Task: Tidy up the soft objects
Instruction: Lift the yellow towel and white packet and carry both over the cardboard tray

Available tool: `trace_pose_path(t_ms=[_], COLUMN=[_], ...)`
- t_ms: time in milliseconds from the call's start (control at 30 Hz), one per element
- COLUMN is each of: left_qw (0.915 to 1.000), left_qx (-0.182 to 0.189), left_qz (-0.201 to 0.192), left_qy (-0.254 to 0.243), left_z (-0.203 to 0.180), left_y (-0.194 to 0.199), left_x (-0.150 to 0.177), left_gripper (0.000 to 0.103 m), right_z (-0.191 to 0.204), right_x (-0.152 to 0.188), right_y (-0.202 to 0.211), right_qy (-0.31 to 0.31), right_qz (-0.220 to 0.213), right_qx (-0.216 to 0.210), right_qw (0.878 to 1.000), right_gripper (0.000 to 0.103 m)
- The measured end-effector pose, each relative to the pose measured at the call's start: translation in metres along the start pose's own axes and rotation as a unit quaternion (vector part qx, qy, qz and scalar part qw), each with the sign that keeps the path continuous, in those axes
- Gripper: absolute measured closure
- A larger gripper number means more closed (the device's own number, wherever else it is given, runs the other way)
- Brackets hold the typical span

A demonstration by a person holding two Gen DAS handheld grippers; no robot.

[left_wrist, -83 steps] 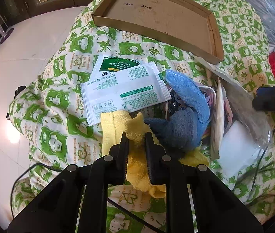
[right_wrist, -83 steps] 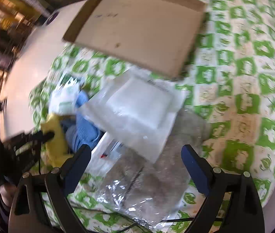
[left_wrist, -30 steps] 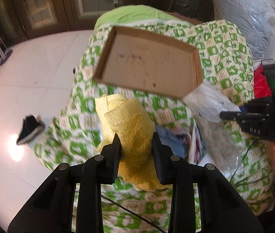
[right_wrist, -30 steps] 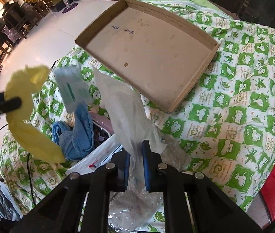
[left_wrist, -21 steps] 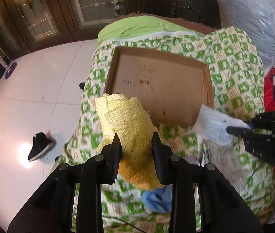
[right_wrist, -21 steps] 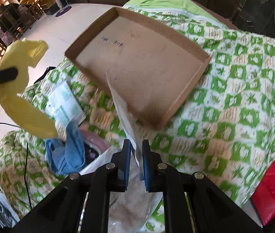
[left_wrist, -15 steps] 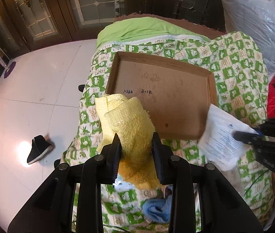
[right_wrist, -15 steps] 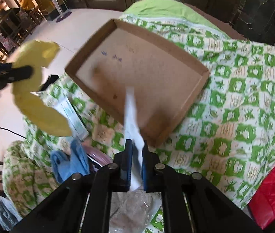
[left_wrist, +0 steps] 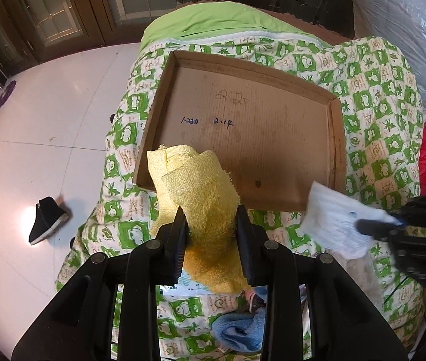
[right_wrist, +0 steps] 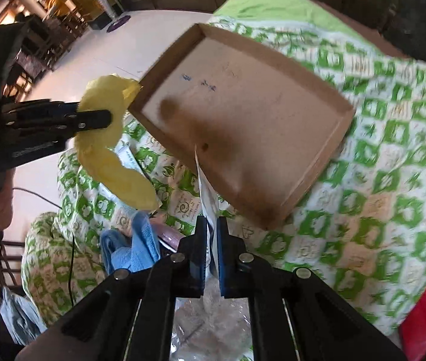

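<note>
so, biggest first: bed w/ green-and-white quilt (left_wrist: 372, 96), and on it the shallow cardboard tray (left_wrist: 334, 150), empty, some pen scribbles on its floor. left gripper (left_wrist: 211, 225) jaws clenched on the yellow towel (left_wrist: 201, 198), held up in the air over the tray's near-left corner, the cloth bunched and drooping below the jaws. right gripper (right_wrist: 210, 240) jaws clamped tight on a thin white packet (left_wrist: 333, 219), edge-on in its own cam, hanging just short of the tray's near wall. blue towel (left_wrist: 237, 328) and other bits lie on the quilt below, near the front, not yet sorted. black shoe (left_wrist: 47, 219) on the floor, off to the left

risks, as i judge it: towel's loose tail could land on the tray wall or spill outside if let go this near the corner, needs to go further in. packet is floppy and held by one edge, so may fold or slide off the rim. tray sits on soft bedding, a push on its wall could tip or shift it. both grippers heading for the same tray, could bump

hard to tell: right cam blurry, packet print unreadable. pile under the grippers mostly hidden by the jaws, clear plastic stuff there can't be id'd
</note>
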State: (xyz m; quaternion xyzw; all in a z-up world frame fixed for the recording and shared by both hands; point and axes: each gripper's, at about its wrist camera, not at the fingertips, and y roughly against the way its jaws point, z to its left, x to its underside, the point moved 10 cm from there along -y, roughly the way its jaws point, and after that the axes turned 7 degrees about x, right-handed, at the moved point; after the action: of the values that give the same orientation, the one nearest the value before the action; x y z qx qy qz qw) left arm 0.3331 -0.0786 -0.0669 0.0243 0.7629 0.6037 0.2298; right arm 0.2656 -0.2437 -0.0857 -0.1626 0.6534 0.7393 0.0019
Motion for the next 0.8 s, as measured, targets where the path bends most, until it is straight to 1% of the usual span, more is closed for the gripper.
trace_pose_path(t_ms=[33,100,133,200,233,267,300,367,433,600,700,800], left_qw=[1.0,1.0,1.0,1.0,1.0,0.9999,0.9999,0.9999,0.9999,0.9999,0.9998,0.9995], left_qx=[0.0,0.001,0.003,0.002,0.0,-0.001,-0.002,-0.006,-0.008,-0.013,-0.017,-0.028], left_qz=[0.0,0.002,0.004,0.007,0.009,0.01,0.011,0.013,0.012,-0.002,-0.005,-0.004], left_qy=[-0.001,-0.001,-0.001,-0.001,-0.002,-0.002,-0.002,-0.004,-0.005,-0.009,-0.012,-0.011], left_z=[0.0,-0.001,-0.001,-0.001,-0.001,-0.001,-0.001,-0.001,-0.001,-0.004,-0.005,-0.001], left_y=[-0.001,-0.002,-0.003,-0.006,-0.007,-0.008,-0.009,-0.01,-0.01,-0.002,0.0,-0.004], left_x=[0.0,0.002,0.002,0.003,0.003,0.004,0.004,0.002,-0.003,-0.027,-0.047,-0.065], left_gripper=[0.074,0.074,0.074,0.074,0.074,0.074,0.074,0.074,0.074,0.074,0.074,0.074], right_z=[-0.002,-0.003,-0.002,0.003,0.004,0.003,0.002,0.001,0.002,-0.003,-0.013,-0.029], right_x=[0.005,0.014,0.021,0.032,0.036,0.038,0.038,0.037,0.032,0.007,-0.014,-0.038], right_y=[-0.01,-0.027,-0.038,-0.053,-0.058,-0.06,-0.059,-0.053,-0.038,-0.003,0.004,-0.002], right_qy=[-0.007,-0.014,-0.018,-0.029,-0.036,-0.039,-0.041,-0.039,-0.03,-0.002,0.0,-0.002], right_qz=[0.004,0.014,0.022,0.039,0.038,0.033,0.024,0.013,-0.001,-0.036,-0.048,-0.046], right_qx=[-0.002,-0.005,-0.013,-0.04,-0.046,-0.045,-0.039,-0.03,-0.03,0.002,0.026,0.067], right_qw=[1.0,1.0,1.0,0.998,0.998,0.998,0.998,0.999,0.999,0.999,0.999,0.997], right_gripper=[0.097,0.08,0.079,0.079,0.079,0.08,0.084,0.095,0.095,0.095,0.095,0.095])
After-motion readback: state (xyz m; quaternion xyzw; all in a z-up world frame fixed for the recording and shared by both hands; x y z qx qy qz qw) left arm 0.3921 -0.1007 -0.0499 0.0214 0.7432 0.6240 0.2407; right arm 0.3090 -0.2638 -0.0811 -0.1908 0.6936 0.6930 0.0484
